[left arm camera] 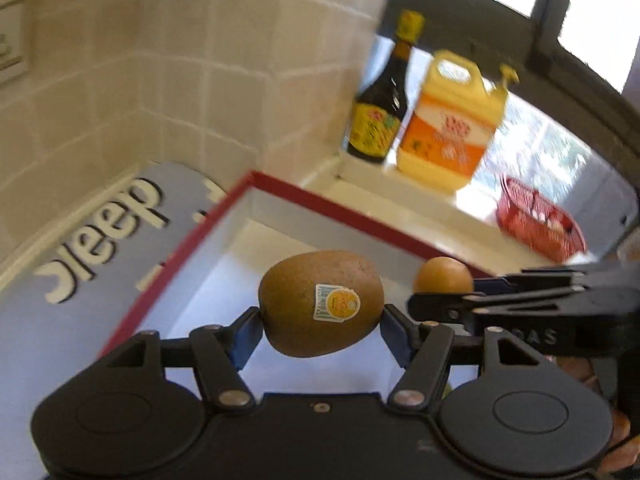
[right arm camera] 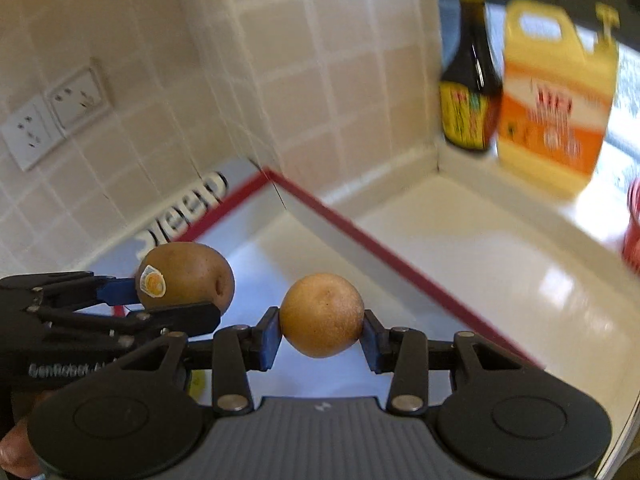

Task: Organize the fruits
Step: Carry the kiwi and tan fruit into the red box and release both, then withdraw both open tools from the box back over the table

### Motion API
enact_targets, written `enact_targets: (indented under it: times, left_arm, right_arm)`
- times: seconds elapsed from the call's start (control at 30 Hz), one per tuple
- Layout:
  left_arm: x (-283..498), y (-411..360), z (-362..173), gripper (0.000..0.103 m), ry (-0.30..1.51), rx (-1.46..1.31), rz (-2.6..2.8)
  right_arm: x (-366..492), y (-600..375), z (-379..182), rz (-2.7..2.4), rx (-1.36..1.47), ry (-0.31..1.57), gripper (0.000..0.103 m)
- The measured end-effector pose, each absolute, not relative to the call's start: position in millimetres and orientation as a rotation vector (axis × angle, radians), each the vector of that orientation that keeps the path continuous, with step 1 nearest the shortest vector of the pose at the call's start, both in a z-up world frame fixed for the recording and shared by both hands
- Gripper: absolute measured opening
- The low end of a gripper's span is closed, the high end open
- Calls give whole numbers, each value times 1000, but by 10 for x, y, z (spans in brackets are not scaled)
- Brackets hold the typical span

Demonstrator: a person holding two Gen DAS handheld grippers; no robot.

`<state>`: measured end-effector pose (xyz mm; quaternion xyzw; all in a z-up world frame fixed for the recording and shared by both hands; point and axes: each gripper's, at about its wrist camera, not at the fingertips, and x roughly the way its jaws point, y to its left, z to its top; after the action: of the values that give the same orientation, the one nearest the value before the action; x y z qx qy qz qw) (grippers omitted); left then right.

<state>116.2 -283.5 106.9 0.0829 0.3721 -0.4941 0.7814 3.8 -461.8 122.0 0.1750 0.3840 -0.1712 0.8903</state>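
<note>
My left gripper [left arm camera: 322, 326] is shut on a brown kiwi [left arm camera: 320, 304] with a sticker, held above the open red-rimmed white box [left arm camera: 320, 204]. My right gripper [right arm camera: 322, 334] is shut on a small round orange-brown fruit [right arm camera: 322, 314], also above the box [right arm camera: 360, 240]. In the left wrist view the right gripper [left arm camera: 440, 300] comes in from the right with the round fruit [left arm camera: 442, 276]. In the right wrist view the left gripper [right arm camera: 160, 304] comes in from the left with the kiwi [right arm camera: 186, 274]. The two grippers are close side by side.
A box lid [left arm camera: 100, 240] printed "Jeep" lies by the tiled wall [left arm camera: 160, 80]. A dark sauce bottle [left arm camera: 380, 112] and a yellow-orange jug [left arm camera: 452, 128] stand on the sill. A red basket [left arm camera: 536, 224] sits on the white counter [right arm camera: 500, 260]. Wall sockets [right arm camera: 52, 120] are at left.
</note>
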Motion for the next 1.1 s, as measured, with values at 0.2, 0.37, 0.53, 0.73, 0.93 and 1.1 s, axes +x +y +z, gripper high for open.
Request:
enact_targets:
  times: [0.2, 0.37, 0.53, 0.73, 0.93, 1.1]
  left_arm:
    - [1091, -3023, 768, 77, 879, 244, -1107]
    - [992, -3094, 604, 77, 921, 284, -1114]
    - [967, -3084, 593, 77, 927, 308, -1107]
    - [941, -2944, 720, 78, 911, 289, -1124]
    - [912, -2381, 1316, 78, 764, 218, -1077]
    - [911, -1454, 1872, 79, 634, 106, -884]
  right_arm:
    - [30, -4682, 922, -398, 394, 869, 44]
    - [57, -4708, 809, -418, 406, 907, 44]
    - [76, -4675, 780, -414, 411, 918, 44]
    - [92, -4695, 737, -421, 452, 943, 47]
    - [-59, -4740, 1178, -428, 469, 819, 53]
    - [-135, -4661, 1668, -396, 461, 699, 72]
